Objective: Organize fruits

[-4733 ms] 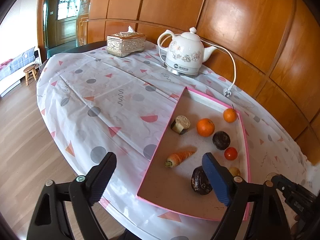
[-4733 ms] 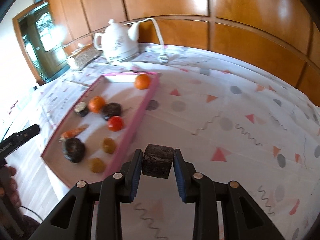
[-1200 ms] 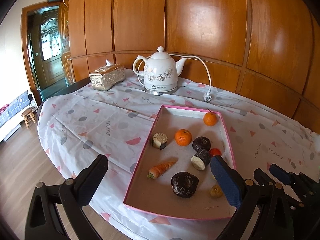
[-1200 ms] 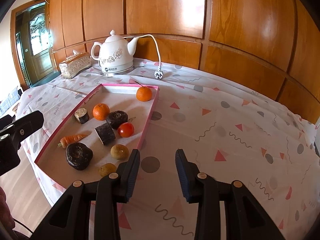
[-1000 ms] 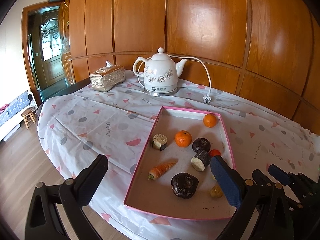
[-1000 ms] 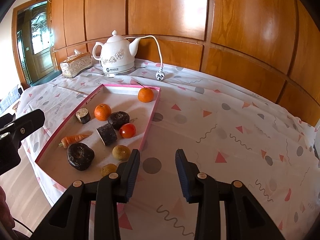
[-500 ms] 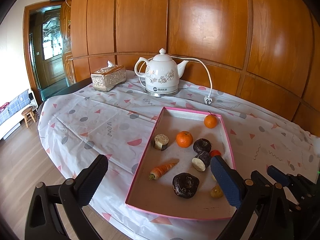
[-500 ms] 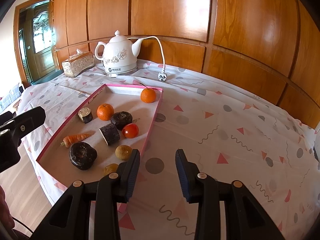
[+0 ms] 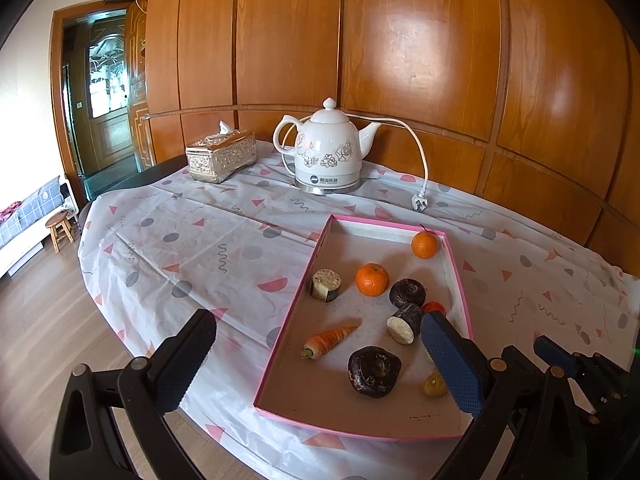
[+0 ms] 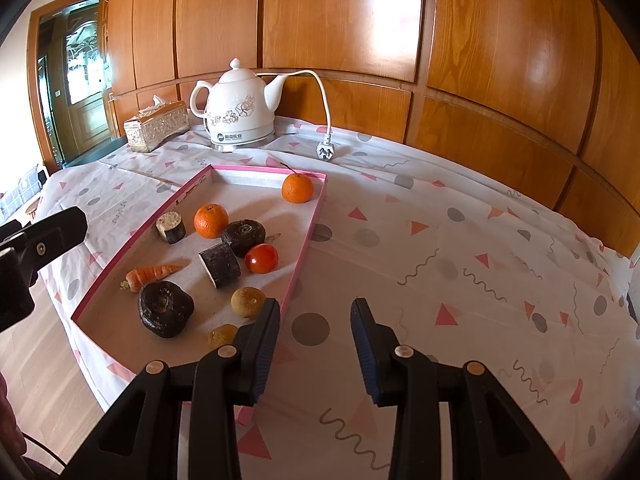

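A pink-rimmed tray [image 9: 292, 312] holds two oranges [image 9: 372, 279], a red tomato [image 10: 261, 258], a carrot [image 9: 328, 338], two small yellowish fruits [image 10: 248, 301] and several dark cut root pieces [image 10: 221, 265]. My left gripper [image 9: 316, 332] hovers wide open in front of the tray's near left corner, holding nothing. To the right of the tray's near corner, my right gripper [image 10: 315, 320] hangs over the tablecloth. A narrow gap shows between its pads and nothing sits in it.
A white kettle [image 9: 326, 156] with a loose cord and plug [image 9: 419, 202] stands behind the tray, beside a silver tissue box [image 9: 221, 155]. The patterned cloth [image 10: 460, 264] stretches right of the tray. The table edge drops to a wooden floor at the left. Wood panelling backs the table.
The dark cut piece once held in my right gripper now lies in the tray, and that gripper is empty. Both grippers have drawn back from the table; over the last second nothing moved.
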{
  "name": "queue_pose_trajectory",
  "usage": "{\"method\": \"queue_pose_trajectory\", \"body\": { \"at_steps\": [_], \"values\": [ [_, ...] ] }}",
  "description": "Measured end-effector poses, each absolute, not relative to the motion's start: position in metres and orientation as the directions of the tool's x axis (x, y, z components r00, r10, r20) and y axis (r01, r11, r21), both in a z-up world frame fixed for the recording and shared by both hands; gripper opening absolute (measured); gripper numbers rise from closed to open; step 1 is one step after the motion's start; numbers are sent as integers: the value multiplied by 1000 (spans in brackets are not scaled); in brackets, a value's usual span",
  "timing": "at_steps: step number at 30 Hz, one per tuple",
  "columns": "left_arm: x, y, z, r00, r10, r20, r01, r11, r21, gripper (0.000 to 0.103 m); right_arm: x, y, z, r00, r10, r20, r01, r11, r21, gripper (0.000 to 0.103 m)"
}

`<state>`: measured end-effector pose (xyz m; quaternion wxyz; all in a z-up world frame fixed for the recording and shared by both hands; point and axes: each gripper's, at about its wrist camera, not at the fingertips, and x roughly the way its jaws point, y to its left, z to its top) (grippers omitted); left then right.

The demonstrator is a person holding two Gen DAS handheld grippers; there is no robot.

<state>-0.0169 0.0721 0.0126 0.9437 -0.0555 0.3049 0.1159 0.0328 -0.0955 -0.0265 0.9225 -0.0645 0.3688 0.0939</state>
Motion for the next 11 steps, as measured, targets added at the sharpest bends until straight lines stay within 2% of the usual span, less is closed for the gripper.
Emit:
{"method": "queue_pose_trajectory", "body": {
  "at_steps": [11],
  "values": [
    [-17,75,9,780,171,-603,-253,966,-54,103,33,-97,-31,707,126,-696,-223,973,-50,37]
  ]
}}
